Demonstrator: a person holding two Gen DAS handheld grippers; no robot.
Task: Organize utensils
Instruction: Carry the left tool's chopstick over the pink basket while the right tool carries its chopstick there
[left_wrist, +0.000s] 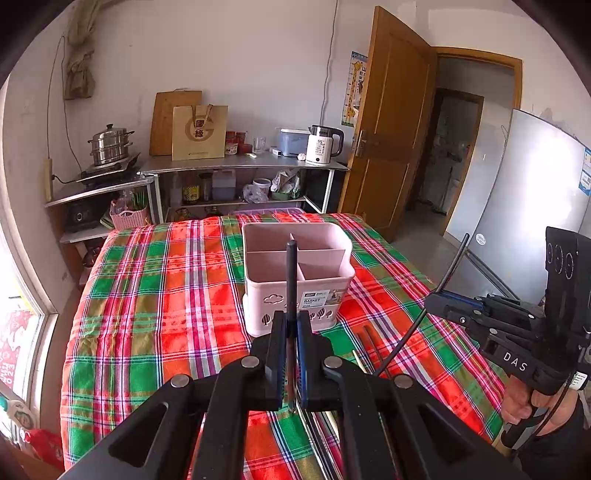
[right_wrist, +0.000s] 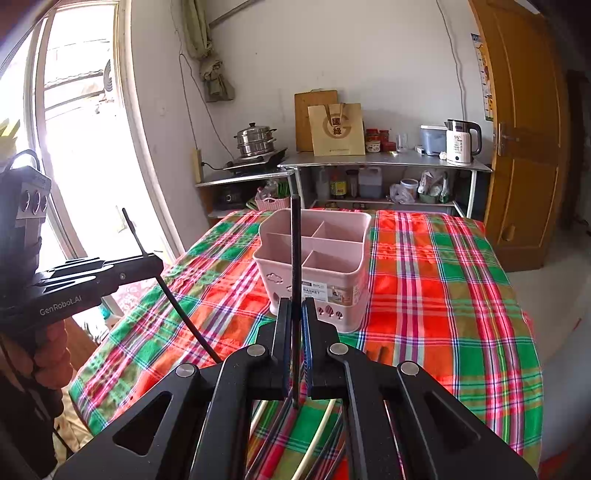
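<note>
A pink divided utensil basket (left_wrist: 295, 280) stands on the plaid tablecloth (left_wrist: 166, 295); it also shows in the right wrist view (right_wrist: 317, 266). My left gripper (left_wrist: 291, 321) is shut on a dark chopstick (left_wrist: 291, 273) held upright in front of the basket. My right gripper (right_wrist: 296, 314) is shut on another dark chopstick (right_wrist: 295, 240), also upright before the basket. Each gripper shows in the other's view, the right gripper (left_wrist: 432, 295) and the left gripper (right_wrist: 155, 262), each with its stick slanting through it. More chopsticks (left_wrist: 369, 347) lie on the cloth near me.
Behind the table is a metal shelf unit (left_wrist: 240, 166) with a steamer pot (left_wrist: 110, 144), a paper bag and a kettle (left_wrist: 325, 144). A wooden door (left_wrist: 391, 122) and a fridge (left_wrist: 535, 192) stand at the right. A window (right_wrist: 74, 129) is at the left.
</note>
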